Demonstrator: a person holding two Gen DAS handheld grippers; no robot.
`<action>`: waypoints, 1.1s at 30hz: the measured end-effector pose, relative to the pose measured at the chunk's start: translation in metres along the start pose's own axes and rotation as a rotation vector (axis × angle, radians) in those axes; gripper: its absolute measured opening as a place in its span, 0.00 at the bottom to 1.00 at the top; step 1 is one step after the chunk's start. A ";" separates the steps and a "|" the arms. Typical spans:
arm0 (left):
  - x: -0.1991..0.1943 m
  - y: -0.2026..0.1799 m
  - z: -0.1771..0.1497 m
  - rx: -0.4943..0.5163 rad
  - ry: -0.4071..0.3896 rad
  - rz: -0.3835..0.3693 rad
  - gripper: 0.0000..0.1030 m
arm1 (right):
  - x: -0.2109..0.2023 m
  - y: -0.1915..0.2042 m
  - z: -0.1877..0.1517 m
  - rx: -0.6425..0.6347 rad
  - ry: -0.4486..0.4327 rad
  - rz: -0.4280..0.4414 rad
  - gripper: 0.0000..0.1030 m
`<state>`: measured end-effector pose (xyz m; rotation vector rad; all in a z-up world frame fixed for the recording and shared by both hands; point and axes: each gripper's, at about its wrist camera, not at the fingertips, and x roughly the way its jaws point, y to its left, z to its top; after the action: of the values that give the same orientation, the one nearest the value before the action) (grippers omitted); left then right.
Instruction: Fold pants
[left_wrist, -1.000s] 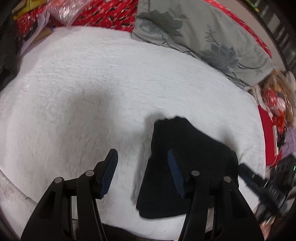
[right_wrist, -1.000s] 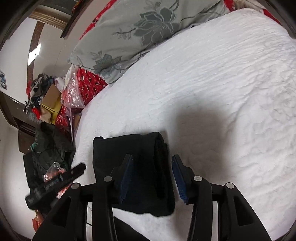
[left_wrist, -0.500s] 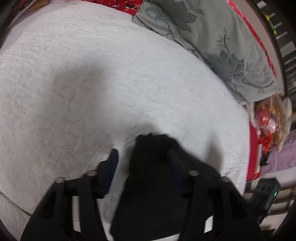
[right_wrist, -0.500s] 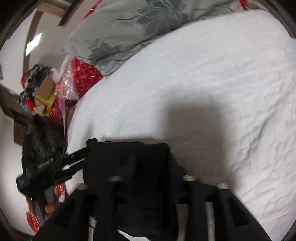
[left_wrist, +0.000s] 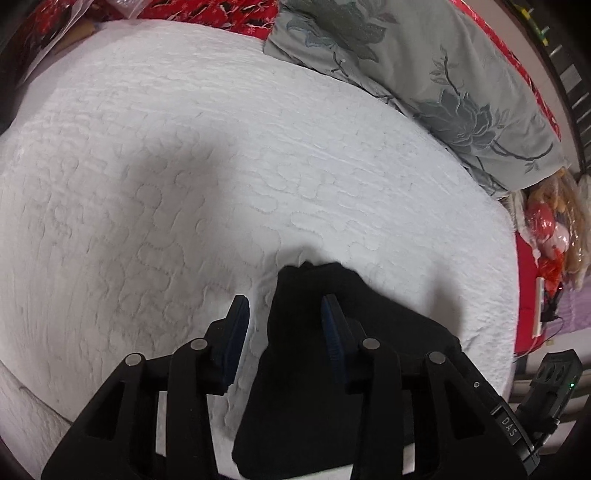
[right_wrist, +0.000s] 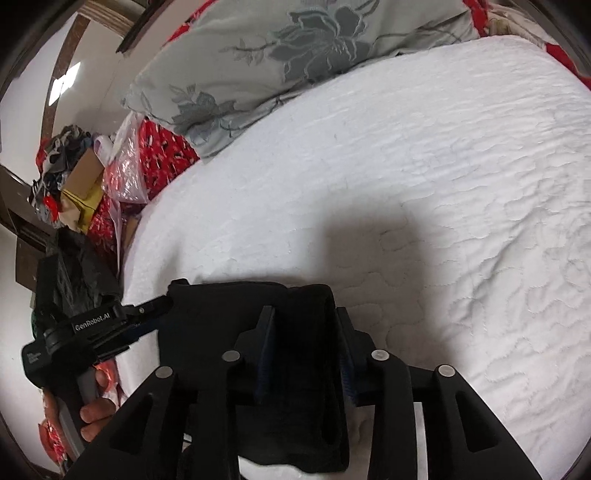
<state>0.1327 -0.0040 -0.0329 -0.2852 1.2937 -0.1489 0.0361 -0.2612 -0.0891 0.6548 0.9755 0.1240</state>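
Since the pants (left_wrist: 354, 354) already lie as a compact black bundle on the white quilted bed cover (left_wrist: 184, 184), I judge the folding to be nearly done; what seems left is one last tuck or squaring of the edges, then letting go.

My left gripper (left_wrist: 284, 321) points steeply down at the bundle's far corner. Its jaws have just been closing, and they now stand partly apart: the right pad lies over the black cloth, the left pad over bare cover just beside the bundle's edge. The cloth's edge is between them, but I see a gap at the left pad, so I read this gripper as not clamped.

My right gripper (right_wrist: 306, 336) straddles the thick rolled edge of the pants (right_wrist: 236, 321) on the bundle's right side. Its jaws have just been opening, and the fold fills the space between them. I cannot tell whether the pads still press on it.

From the right view the left gripper (right_wrist: 147, 317) reaches in at the bundle's far left corner, with the person's fingers (right_wrist: 96, 410) on its handle.

The cloth looks matte, soft and several layers thick, with a rounded fold on one side and flatter layers toward the other. A grey flowered pillow (left_wrist: 424, 74) lies well beyond both grippers.
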 end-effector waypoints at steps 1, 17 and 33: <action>-0.003 0.001 -0.003 -0.004 0.005 -0.008 0.37 | -0.005 0.000 -0.001 0.003 -0.002 -0.005 0.48; -0.025 -0.007 -0.042 0.034 0.013 0.037 0.37 | -0.062 0.040 -0.024 -0.266 -0.117 -0.431 0.97; -0.048 -0.015 -0.062 0.154 -0.161 0.115 0.69 | -0.071 0.043 -0.035 -0.295 -0.125 -0.358 0.97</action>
<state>0.0612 -0.0127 0.0010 -0.0886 1.1293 -0.1247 -0.0239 -0.2375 -0.0264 0.2086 0.9170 -0.0883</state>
